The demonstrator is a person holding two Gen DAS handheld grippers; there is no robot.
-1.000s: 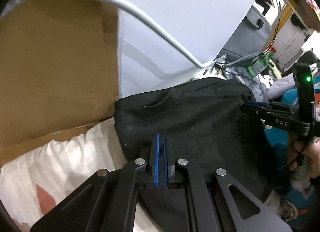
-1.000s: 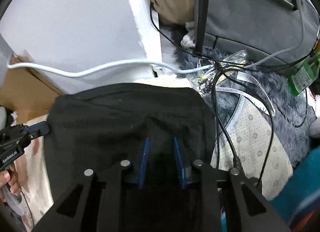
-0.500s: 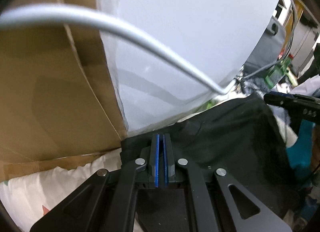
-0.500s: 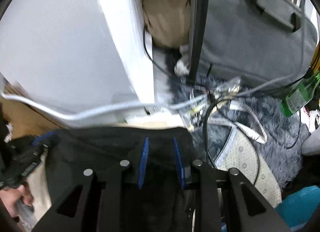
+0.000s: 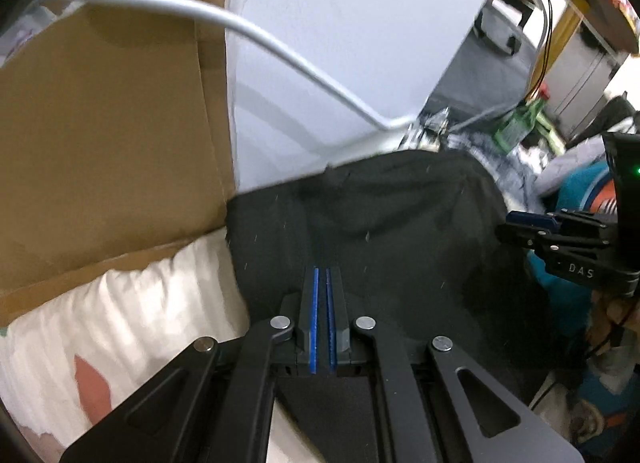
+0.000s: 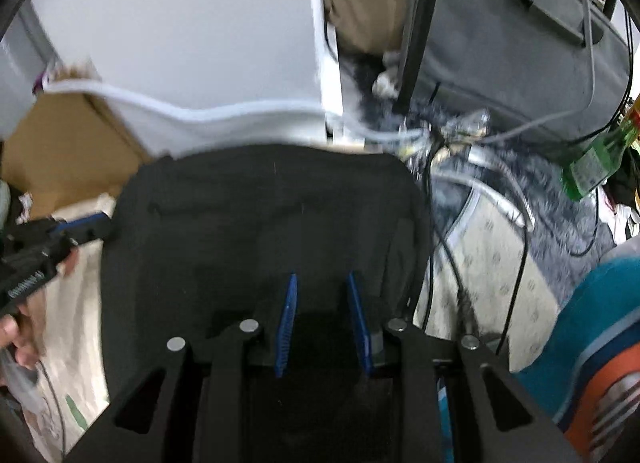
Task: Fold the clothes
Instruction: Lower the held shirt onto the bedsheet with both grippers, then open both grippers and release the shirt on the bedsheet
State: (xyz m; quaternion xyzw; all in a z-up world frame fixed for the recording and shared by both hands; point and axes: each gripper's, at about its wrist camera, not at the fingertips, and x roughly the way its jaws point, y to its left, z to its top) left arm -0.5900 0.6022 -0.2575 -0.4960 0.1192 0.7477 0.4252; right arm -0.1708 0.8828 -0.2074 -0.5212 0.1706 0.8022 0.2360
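One green bottle, right view clearest

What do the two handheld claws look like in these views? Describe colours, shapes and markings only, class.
Both claws are matte black metal with bright blue pads on the fingers. The left claw has angular linkage arms with triangular cut-outs and round silver pivot pins; the right claw is built the same. From the side, the right claw's body carries white letters "DAS" and a small green light glows on its housing.
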